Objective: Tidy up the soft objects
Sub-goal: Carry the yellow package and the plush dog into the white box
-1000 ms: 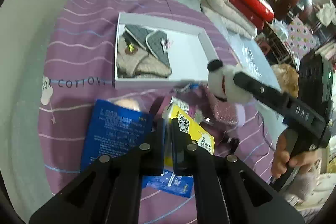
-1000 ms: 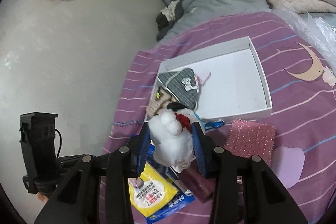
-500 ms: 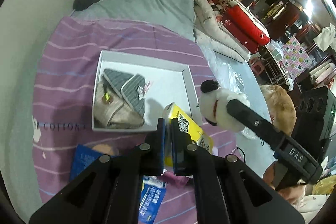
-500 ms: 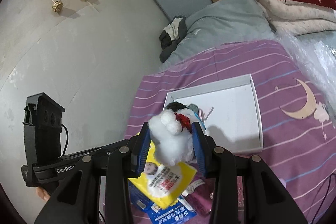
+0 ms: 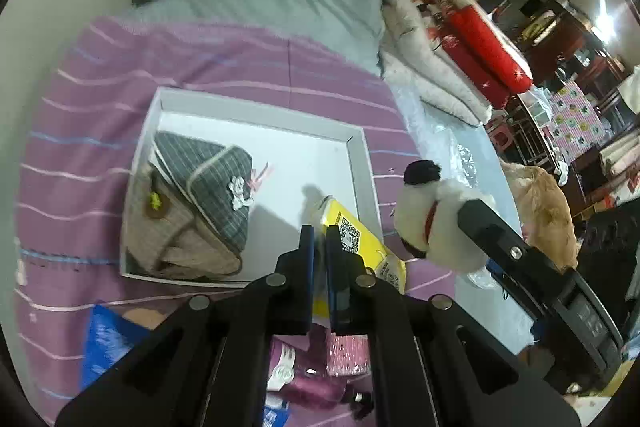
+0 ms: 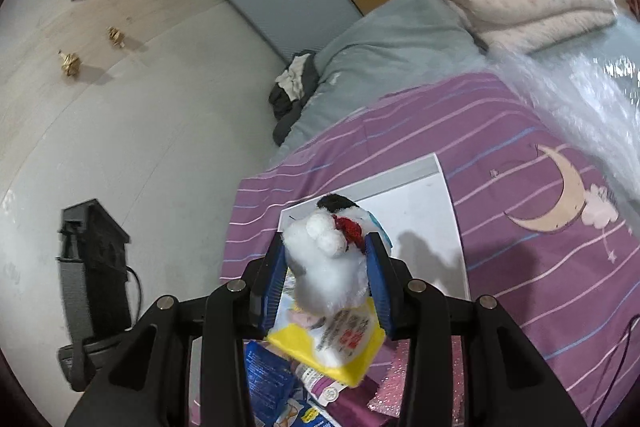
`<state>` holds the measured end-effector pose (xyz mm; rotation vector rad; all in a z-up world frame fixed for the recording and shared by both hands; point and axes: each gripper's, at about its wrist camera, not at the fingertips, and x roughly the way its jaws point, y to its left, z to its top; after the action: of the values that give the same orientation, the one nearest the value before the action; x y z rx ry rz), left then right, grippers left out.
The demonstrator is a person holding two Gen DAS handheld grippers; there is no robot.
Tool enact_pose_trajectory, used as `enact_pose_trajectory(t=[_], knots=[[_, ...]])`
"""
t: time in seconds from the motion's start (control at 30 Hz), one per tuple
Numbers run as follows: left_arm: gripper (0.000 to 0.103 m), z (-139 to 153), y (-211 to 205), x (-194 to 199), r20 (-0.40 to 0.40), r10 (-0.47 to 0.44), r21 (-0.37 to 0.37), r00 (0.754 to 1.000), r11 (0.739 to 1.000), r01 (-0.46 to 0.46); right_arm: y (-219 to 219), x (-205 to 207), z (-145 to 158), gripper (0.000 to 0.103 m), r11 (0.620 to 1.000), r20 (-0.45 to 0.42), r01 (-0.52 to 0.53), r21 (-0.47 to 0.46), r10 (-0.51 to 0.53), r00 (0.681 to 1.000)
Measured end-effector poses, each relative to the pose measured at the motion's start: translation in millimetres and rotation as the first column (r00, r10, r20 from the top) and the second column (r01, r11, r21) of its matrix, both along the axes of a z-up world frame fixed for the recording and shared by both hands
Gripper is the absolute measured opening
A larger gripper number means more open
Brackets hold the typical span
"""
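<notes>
Overhead, the left gripper pinches a yellow packet above the white box. Beside it, the right gripper clamps a white plush toy.

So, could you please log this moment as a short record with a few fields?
left tool: shut on the yellow packet, held above the box's near right corner
right tool: shut on the white plush toy, raised above the bed
white box: open, on the purple striped bedspread
in box: grey checked pouch lying over a beige knit item, at the left end
outside box: blue packet, pink glittery item, near edge of bedspread
</notes>
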<state>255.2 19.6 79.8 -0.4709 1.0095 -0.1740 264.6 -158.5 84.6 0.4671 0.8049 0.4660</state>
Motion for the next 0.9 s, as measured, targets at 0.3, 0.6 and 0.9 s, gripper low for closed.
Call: enact_pose_trajectory(t=[0.3,0.6,0.9], knots=[[0.007,-31,-6,28,-0.008,0.059,-0.022,0.998,0.998,-0.059,-7,13,-36,0.038,1.0,0.024,0.015,0.006,-0.015,1.0],[0.007,-61,3,31,0.003,0.172,-0.035,0.985,0.984,-0.172,-12,22,-62,0.038,1.0,0.061,-0.001,0.007,0.001,0.998],[0.007,-81,-2,36,-0.031,0.2,-0.033,0.979,0.979,-0.201,-8,24,-73,0.038,0.999,0.074,-0.004,-0.042,0.007,0.997]])
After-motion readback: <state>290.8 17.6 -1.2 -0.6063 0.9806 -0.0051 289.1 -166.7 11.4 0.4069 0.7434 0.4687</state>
